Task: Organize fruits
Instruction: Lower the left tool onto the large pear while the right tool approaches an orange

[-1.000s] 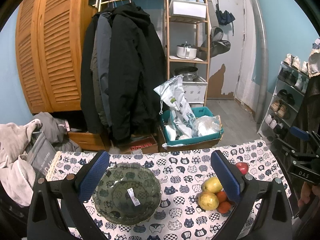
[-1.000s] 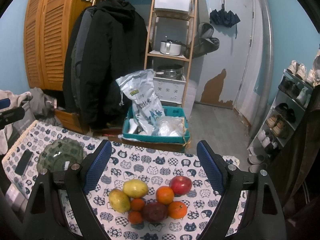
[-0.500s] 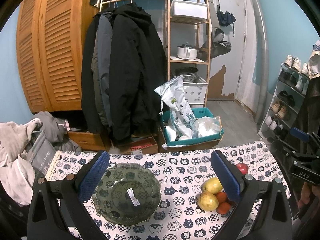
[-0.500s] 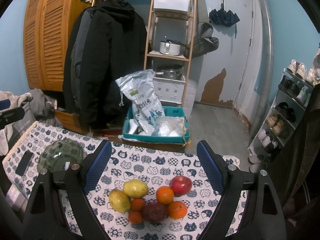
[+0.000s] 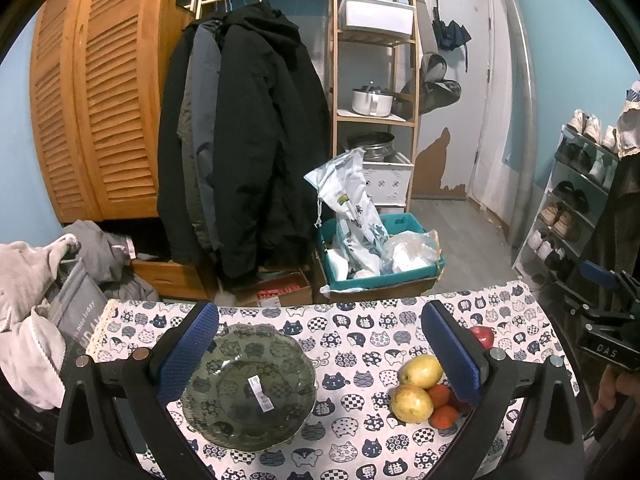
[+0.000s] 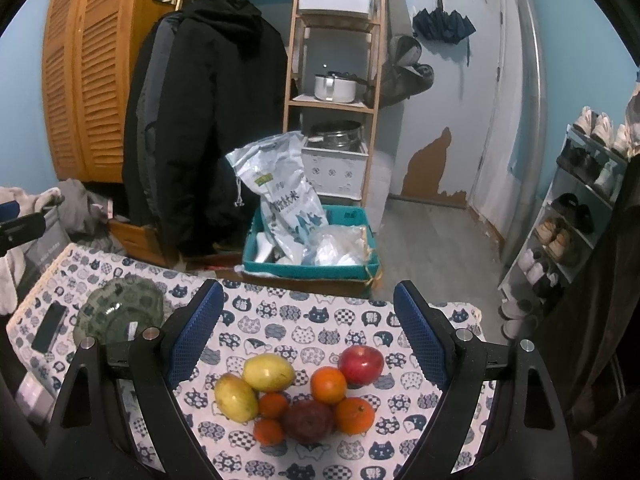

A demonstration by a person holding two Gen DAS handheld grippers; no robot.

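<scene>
- A table covered by a white cloth printed with dark blue cat faces (image 5: 360, 344) is seen in both wrist views.
- At the far left edge of the cloth, in the right wrist view, a flat black phone-like object (image 6: 50, 327) is laid just beside the bowl.
- A scalloped, dark green glass bowl (image 5: 248, 386) with a white sticker inside is placed on the left part of the cloth; nothing is held in it.
- The left gripper (image 5: 318, 350) is held above the table with its blue-padded fingers (image 5: 188, 350) spread wide; the bowl is framed between them, nearer the left finger, and nothing is gripped.
- To the right of the bowl, apart from it, the fruit is gathered in one cluster on the cloth.
- Within the cluster, two yellow-green pears (image 6: 236, 398) are set at the left, touching each other.
- Small round orange citrus fruits (image 6: 328, 385) and one dark purple-red round fruit (image 6: 308, 420) are packed against them in the middle and front.
- A shiny red apple (image 6: 361, 365) is found at the right rear of the cluster, touching an orange.
- The right gripper (image 6: 308, 330) is held over the cluster with its jaws wide apart and nothing between the pads; all the fruit is seen lying between the two fingers.
- At the right edge of the left wrist view, part of a hand (image 5: 612, 390) is seen on the right gripper's handle.
</scene>
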